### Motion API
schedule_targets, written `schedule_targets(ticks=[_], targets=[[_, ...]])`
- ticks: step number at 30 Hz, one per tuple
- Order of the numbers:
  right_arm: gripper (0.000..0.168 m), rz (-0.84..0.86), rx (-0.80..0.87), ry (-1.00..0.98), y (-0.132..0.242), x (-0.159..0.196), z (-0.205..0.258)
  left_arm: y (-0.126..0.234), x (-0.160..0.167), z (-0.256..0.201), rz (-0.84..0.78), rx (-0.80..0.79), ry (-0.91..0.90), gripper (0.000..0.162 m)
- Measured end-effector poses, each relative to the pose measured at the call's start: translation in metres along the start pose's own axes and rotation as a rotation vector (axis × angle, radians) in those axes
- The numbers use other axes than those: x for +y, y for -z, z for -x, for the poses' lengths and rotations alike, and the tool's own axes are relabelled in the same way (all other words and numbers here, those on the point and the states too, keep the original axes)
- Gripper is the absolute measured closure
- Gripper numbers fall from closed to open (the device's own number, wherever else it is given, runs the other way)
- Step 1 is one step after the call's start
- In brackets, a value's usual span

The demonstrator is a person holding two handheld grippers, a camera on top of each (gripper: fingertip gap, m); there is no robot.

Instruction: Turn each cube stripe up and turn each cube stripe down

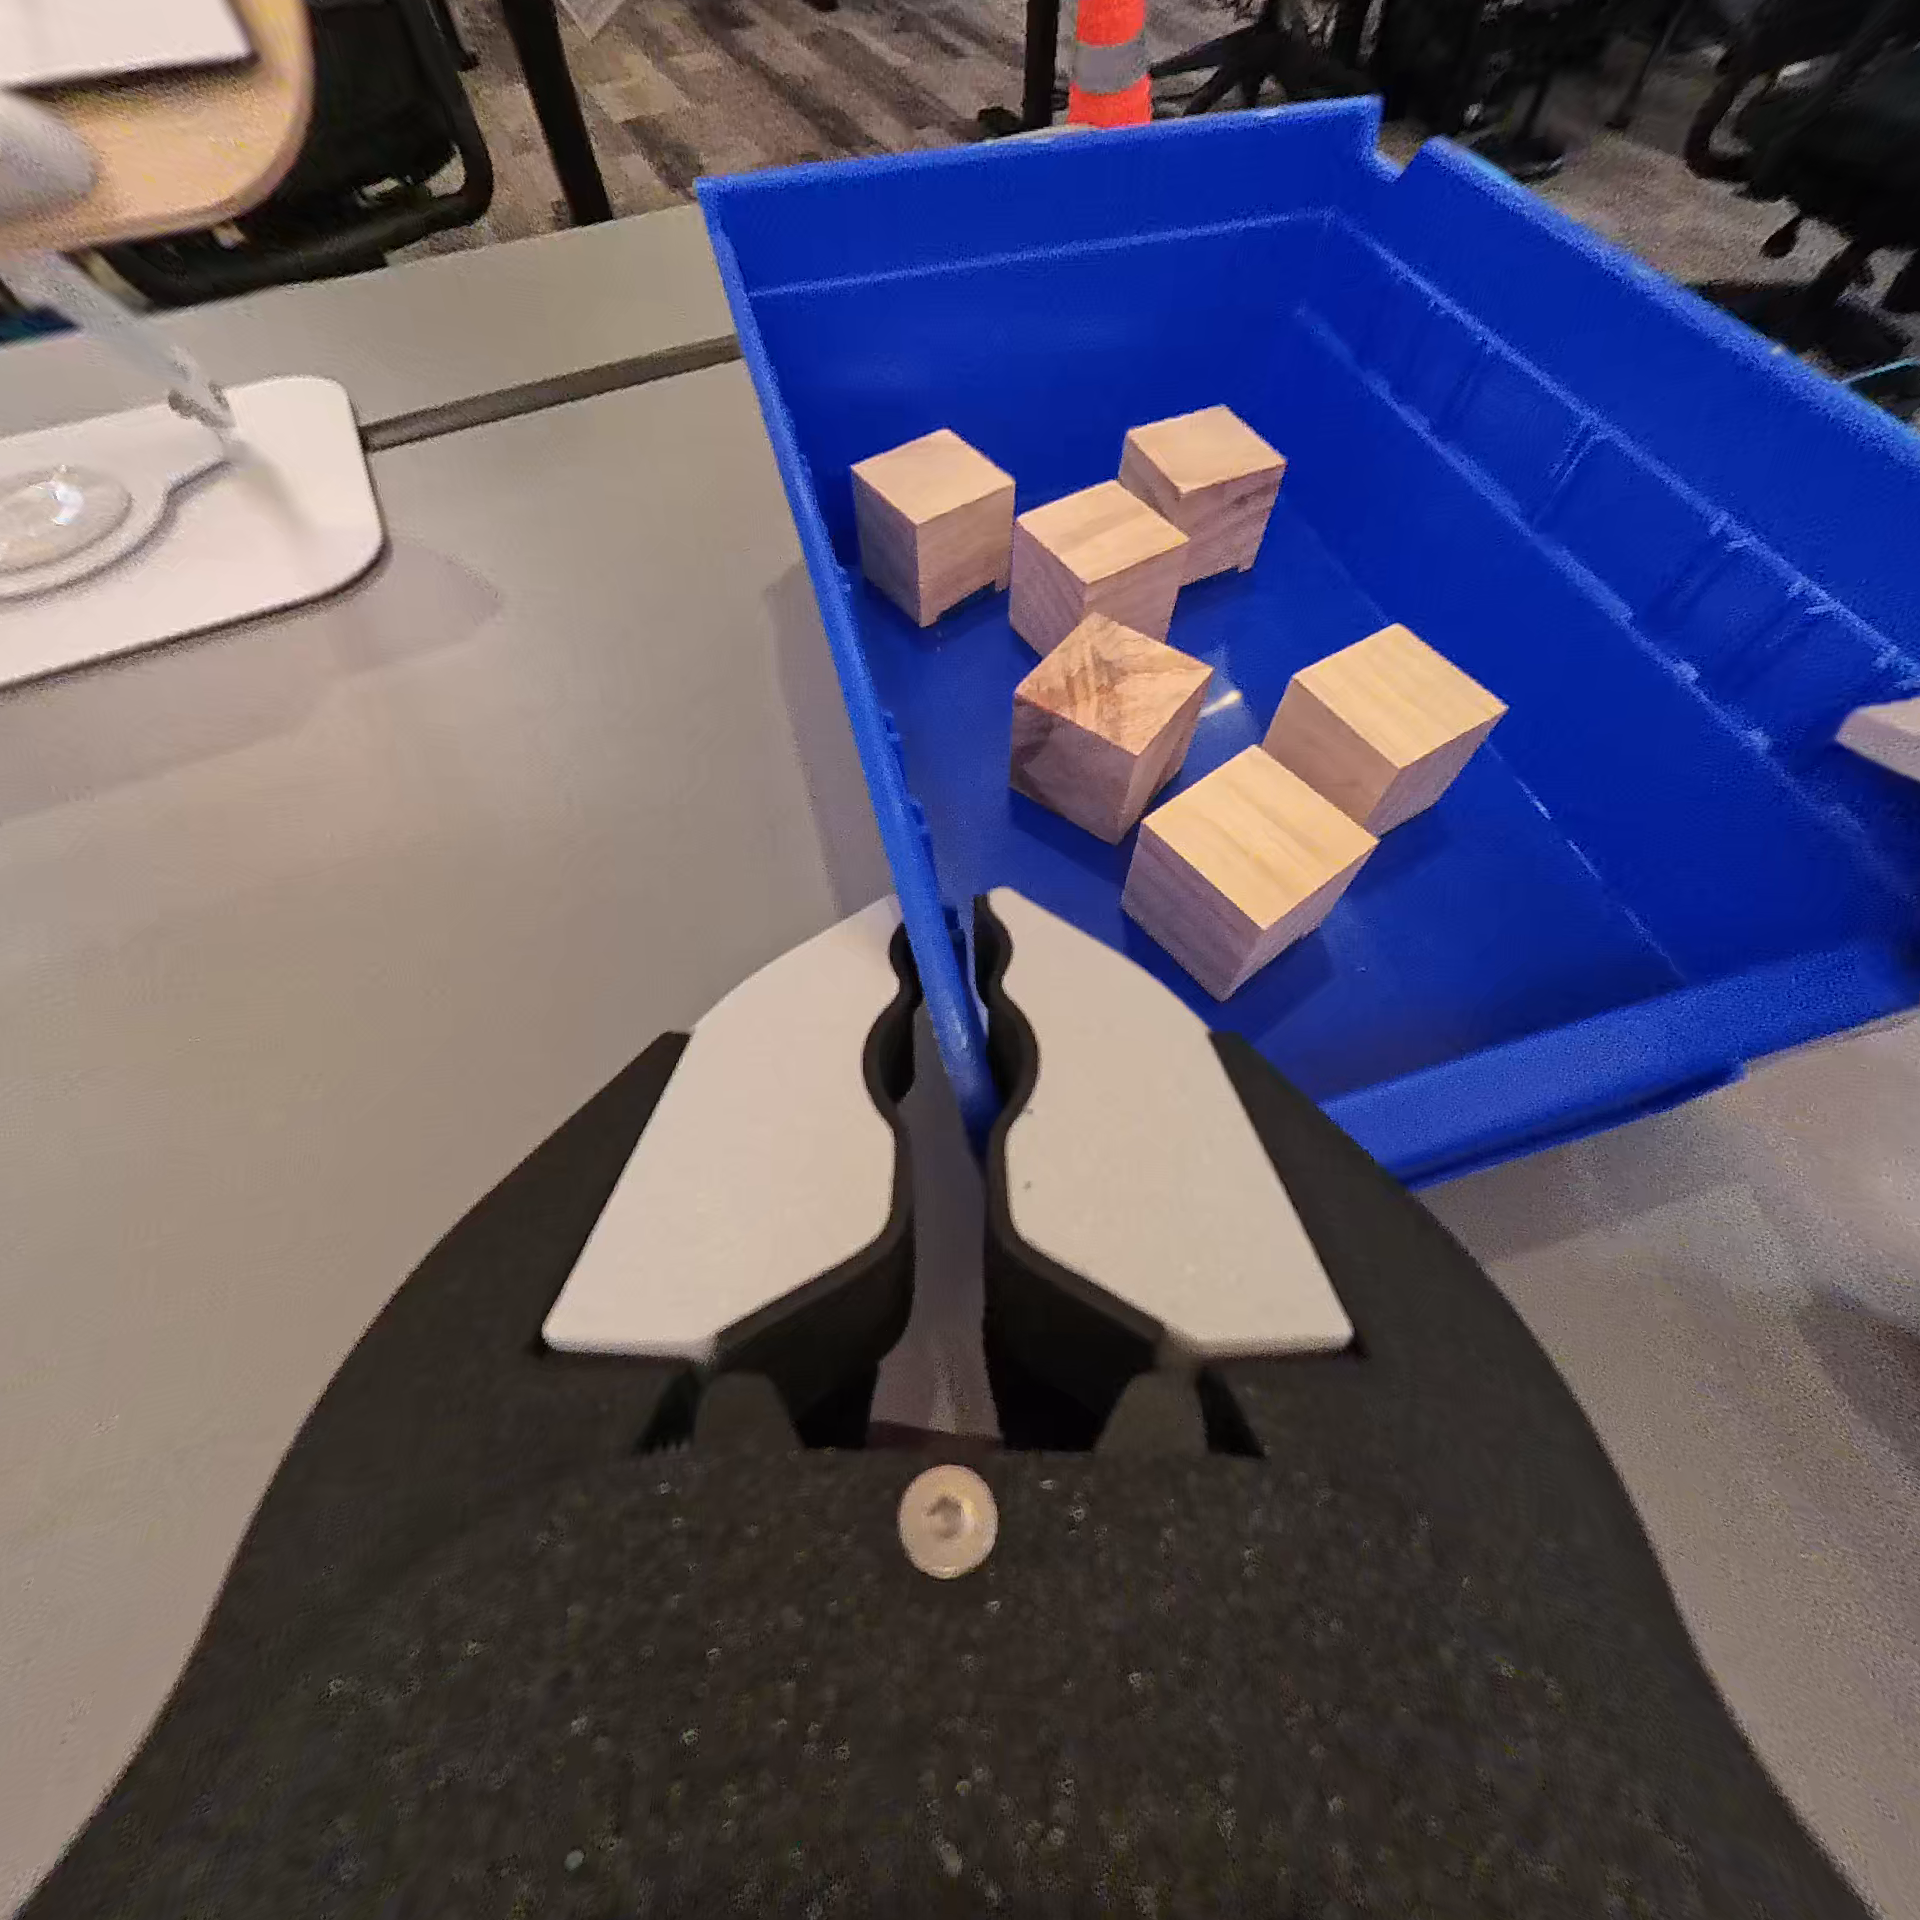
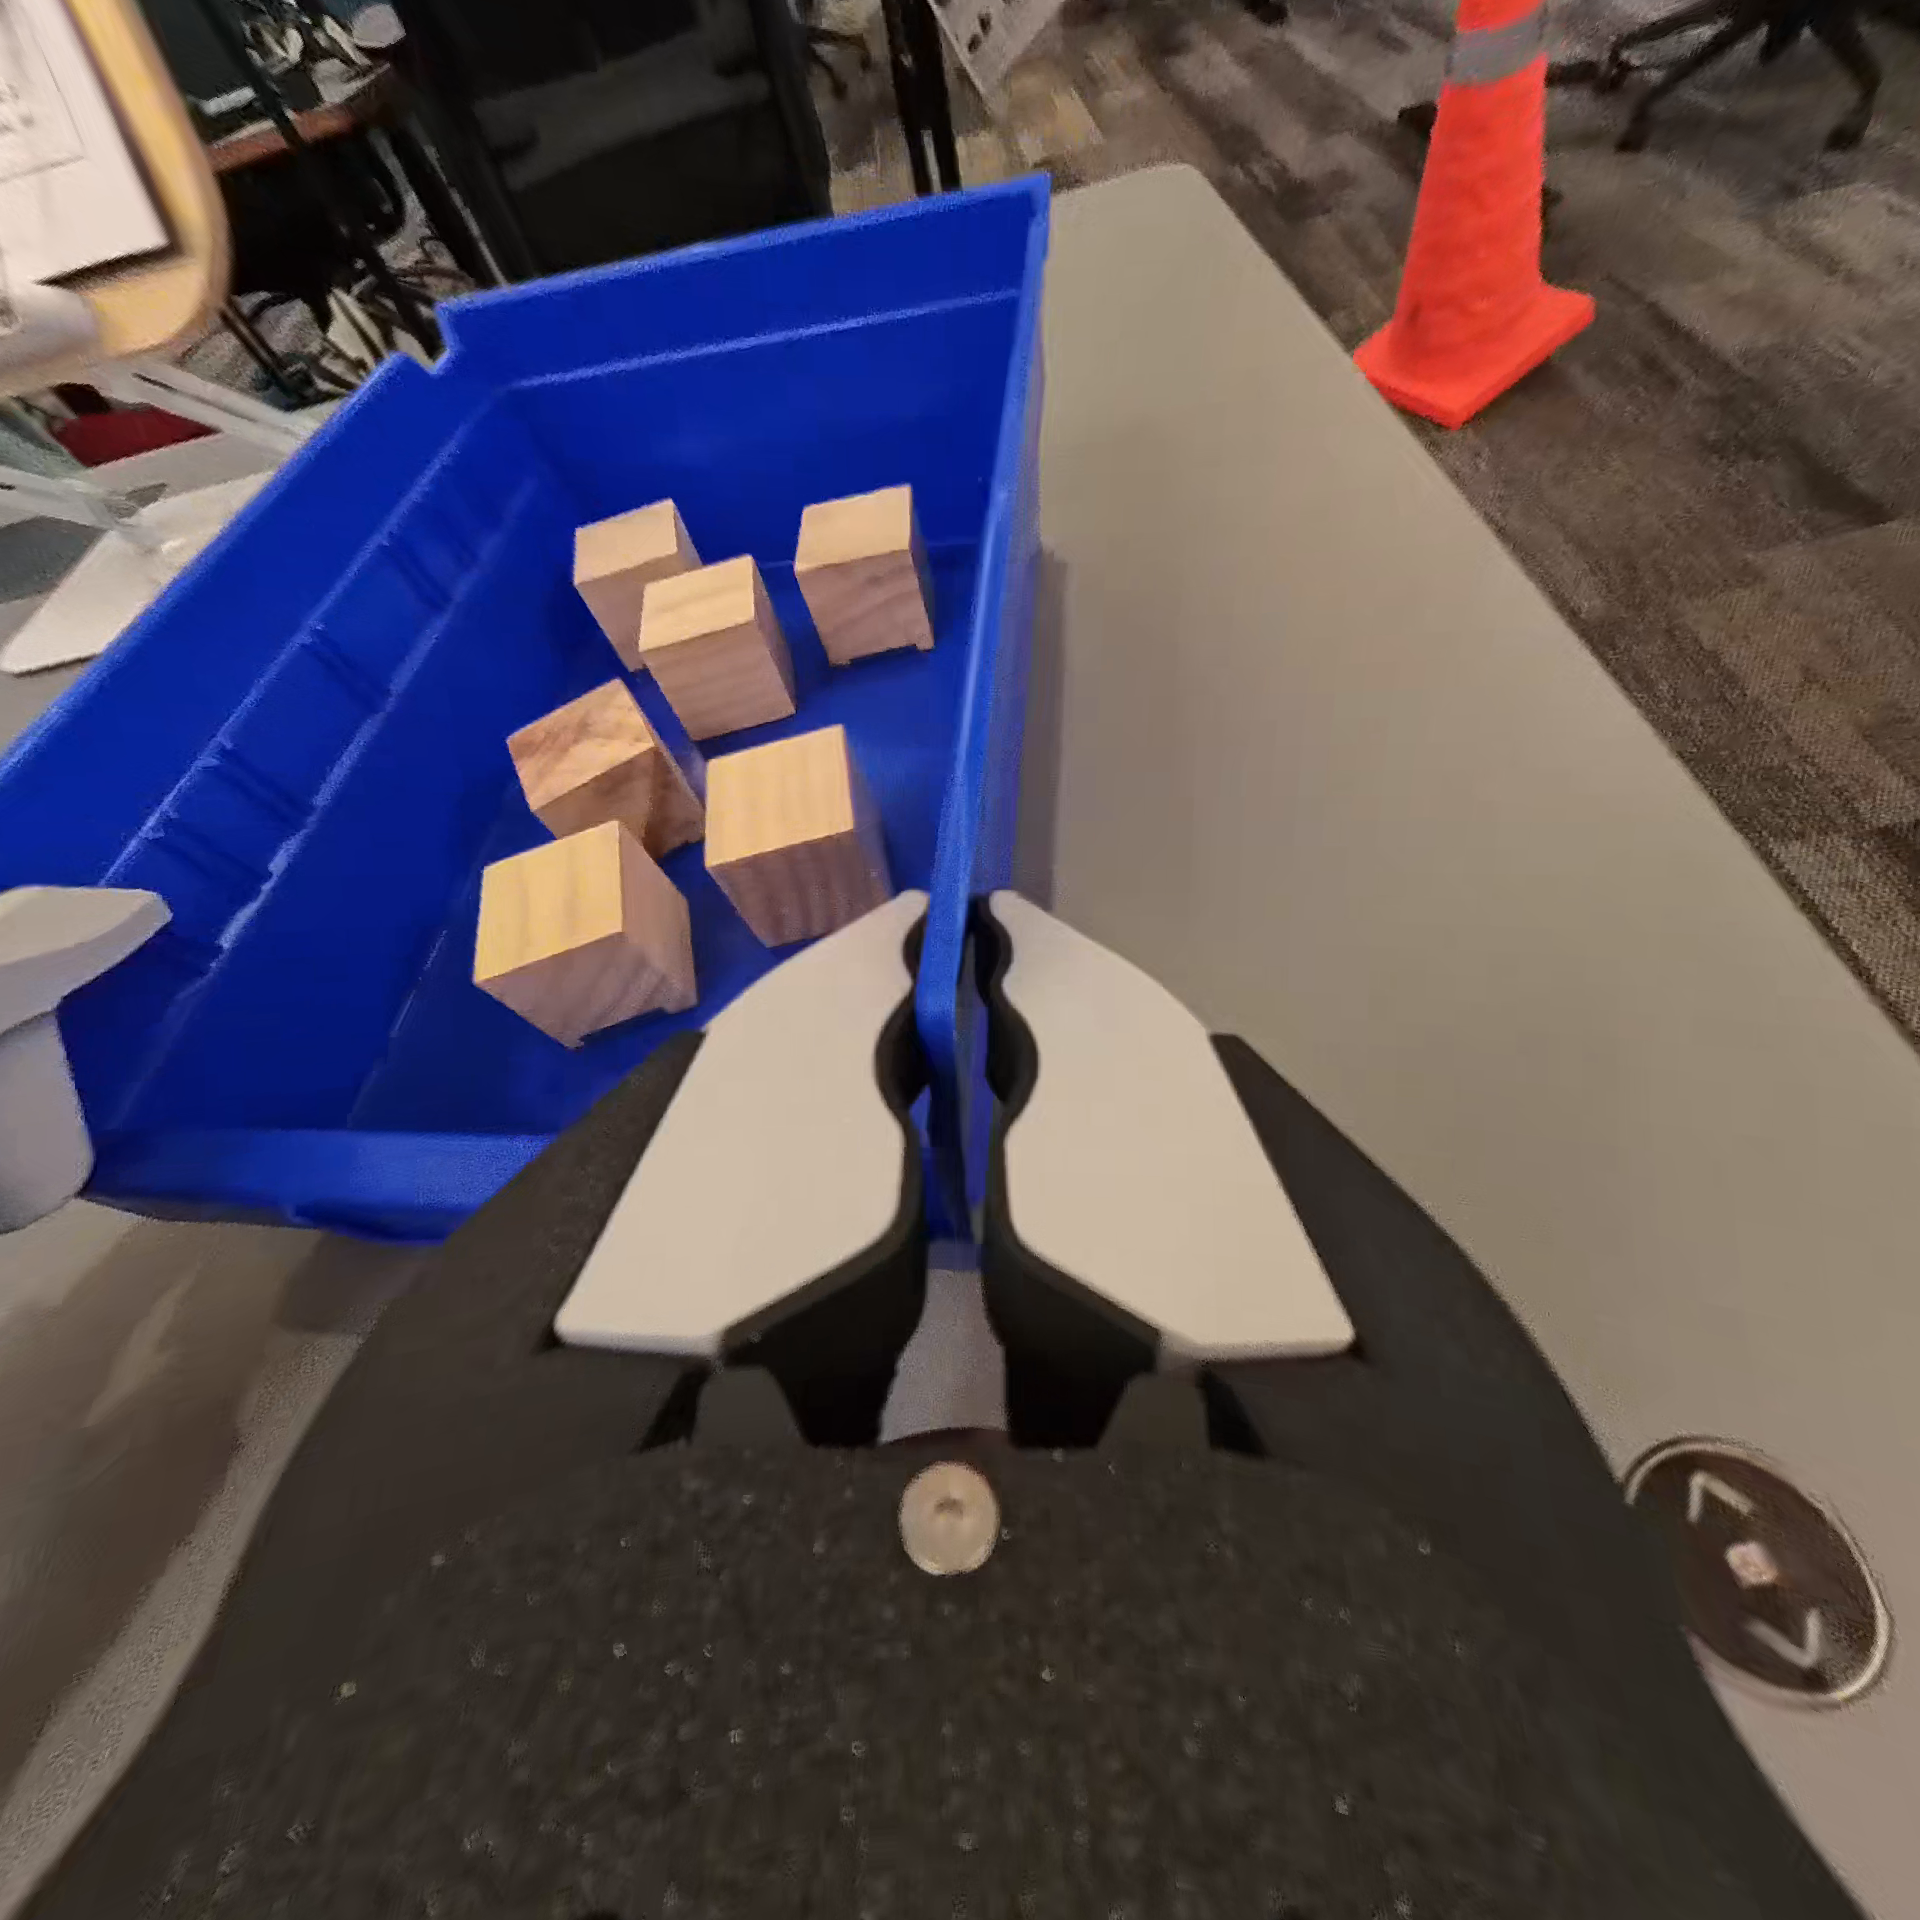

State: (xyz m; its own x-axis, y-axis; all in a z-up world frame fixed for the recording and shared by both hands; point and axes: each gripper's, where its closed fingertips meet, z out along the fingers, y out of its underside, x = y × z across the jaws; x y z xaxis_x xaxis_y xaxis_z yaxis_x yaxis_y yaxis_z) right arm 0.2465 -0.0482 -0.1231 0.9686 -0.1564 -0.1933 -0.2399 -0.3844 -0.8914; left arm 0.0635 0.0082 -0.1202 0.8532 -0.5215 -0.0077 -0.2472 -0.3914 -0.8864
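We hold the blue bin by its two long walls: the left gripper is closed on the rim of one wall, one finger inside the bin and one outside, and the right gripper is clamped in the same way on the opposite wall. The bin rests on the grey table. Six wooden cubes lie loosely grouped on the bin floor, some touching their neighbours, all clear of both grippers. Every upward face we can see is plain wood; small notches show along the bottom edges of several cubes, for instance the cube nearest the far wall, which suggests that the grooved or striped faces lie downward, though no stripe itself is visible. We judge that neither gripper is engaged with a cube at this moment, so the turning of cubes is yet to resume or begin. An orange cone stands on the floor beyond the table.
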Motion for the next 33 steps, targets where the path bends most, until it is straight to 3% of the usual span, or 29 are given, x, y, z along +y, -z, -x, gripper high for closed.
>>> schedule_targets(ticks=[4,11,16,23,24,25,26,27,31,33], targets=[[0.165,-0.019,-0.020,0.067,0.016,0.009,0.056,0.043,0.021,0.042,-0.019,-0.043,0.006,0.155],[0.164,-0.063,-0.260,0.150,0.021,0.026,0.209,0.150,0.050,0.158,-0.108,-0.232,0.020,0.152],[0.164,0.023,-0.327,0.231,0.003,0.055,0.281,0.176,0.087,0.219,-0.054,-0.316,0.099,0.153],[0.162,0.037,-0.388,0.212,-0.005,0.060,0.291,0.172,0.089,0.228,-0.041,-0.228,0.151,0.143],[0.158,0.021,-0.410,0.227,-0.003,0.061,0.290,0.175,0.087,0.223,-0.051,-0.180,0.143,0.119],[0.137,-0.010,-0.404,0.240,-0.001,0.059,0.284,0.183,0.085,0.220,-0.065,-0.144,0.135,0.092],[0.117,-0.055,-0.393,0.269,0.004,0.057,0.277,0.195,0.083,0.219,-0.092,-0.130,0.133,0.090],[0.110,-0.105,-0.388,0.306,0.012,0.054,0.270,0.212,0.080,0.221,-0.131,-0.122,0.127,0.092],[0.095,-0.353,-0.337,0.574,0.053,0.037,0.262,0.297,0.082,0.278,-0.307,-0.287,0.103,0.090],[0.094,-0.403,-0.350,0.607,0.067,0.044,0.267,0.331,0.090,0.323,-0.377,-0.407,0.086,0.096]])
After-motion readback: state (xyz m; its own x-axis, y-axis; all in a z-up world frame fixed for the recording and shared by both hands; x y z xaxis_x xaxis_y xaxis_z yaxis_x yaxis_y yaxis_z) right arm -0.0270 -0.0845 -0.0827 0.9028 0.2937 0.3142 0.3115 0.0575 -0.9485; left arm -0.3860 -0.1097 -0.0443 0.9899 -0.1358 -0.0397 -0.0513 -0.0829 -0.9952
